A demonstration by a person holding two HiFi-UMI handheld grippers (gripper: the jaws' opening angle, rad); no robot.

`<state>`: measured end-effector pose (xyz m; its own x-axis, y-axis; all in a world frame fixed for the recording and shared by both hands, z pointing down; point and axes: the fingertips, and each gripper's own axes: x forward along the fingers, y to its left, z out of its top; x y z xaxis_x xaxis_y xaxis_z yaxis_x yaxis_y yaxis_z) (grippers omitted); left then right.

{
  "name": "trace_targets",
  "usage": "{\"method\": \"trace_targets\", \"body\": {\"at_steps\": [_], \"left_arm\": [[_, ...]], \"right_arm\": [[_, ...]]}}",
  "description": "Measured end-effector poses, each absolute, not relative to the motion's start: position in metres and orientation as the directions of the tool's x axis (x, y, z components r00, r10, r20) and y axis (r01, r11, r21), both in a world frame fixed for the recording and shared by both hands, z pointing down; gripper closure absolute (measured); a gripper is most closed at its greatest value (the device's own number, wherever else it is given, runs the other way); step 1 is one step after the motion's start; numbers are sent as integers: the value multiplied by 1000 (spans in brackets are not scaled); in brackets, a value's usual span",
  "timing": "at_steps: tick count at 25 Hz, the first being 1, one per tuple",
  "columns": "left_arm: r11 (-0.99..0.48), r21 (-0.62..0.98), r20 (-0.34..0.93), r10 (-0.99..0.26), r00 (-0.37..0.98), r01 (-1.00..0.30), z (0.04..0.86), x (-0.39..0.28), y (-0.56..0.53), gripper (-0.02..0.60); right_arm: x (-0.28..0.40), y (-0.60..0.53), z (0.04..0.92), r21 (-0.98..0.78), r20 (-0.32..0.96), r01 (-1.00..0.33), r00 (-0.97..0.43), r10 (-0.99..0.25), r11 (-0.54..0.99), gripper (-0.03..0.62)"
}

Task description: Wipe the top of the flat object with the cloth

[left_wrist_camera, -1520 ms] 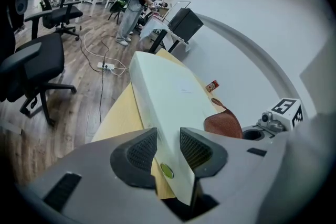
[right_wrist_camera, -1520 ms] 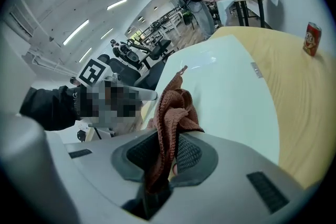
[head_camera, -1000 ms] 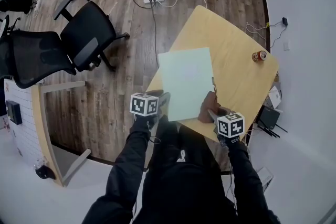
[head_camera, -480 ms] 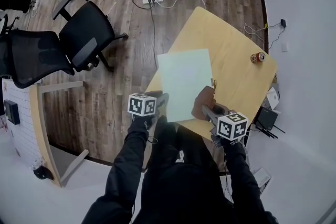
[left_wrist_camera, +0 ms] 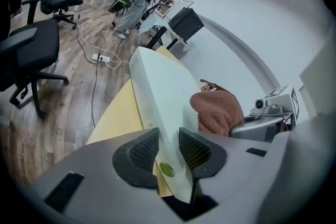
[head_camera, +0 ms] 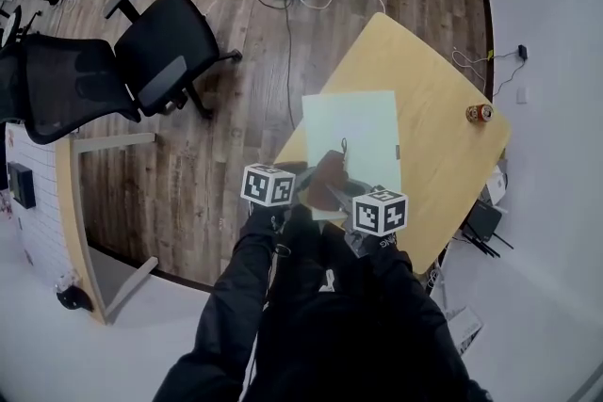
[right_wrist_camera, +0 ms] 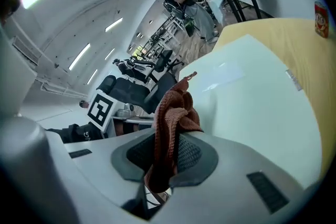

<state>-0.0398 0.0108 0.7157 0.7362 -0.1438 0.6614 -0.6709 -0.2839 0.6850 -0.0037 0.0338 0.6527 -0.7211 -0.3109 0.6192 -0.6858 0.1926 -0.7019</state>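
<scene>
In the head view a pale board [head_camera: 356,138] lies flat on the table [head_camera: 443,160], a can [head_camera: 479,113] stands well apart near the far right edge, and the left gripper [head_camera: 299,176] and right gripper [head_camera: 342,193] meet at the board's near end, where a brown cloth [head_camera: 328,178] rests on its top. The left gripper view shows its jaws pinched on the board's near edge, with the cloth just beside them to the right. The right gripper view shows its jaws clamped on the bunched cloth, which touches the board's top.
</scene>
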Motion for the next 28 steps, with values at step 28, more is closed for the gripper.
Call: {"method": "trace_targets", "body": {"at_steps": [28], "left_arm": [[-262, 690, 671, -117, 732, -674, 721, -45, 9, 443]], "right_arm": [[139, 33, 689, -539, 768, -839, -525, -365, 74, 500]]}}
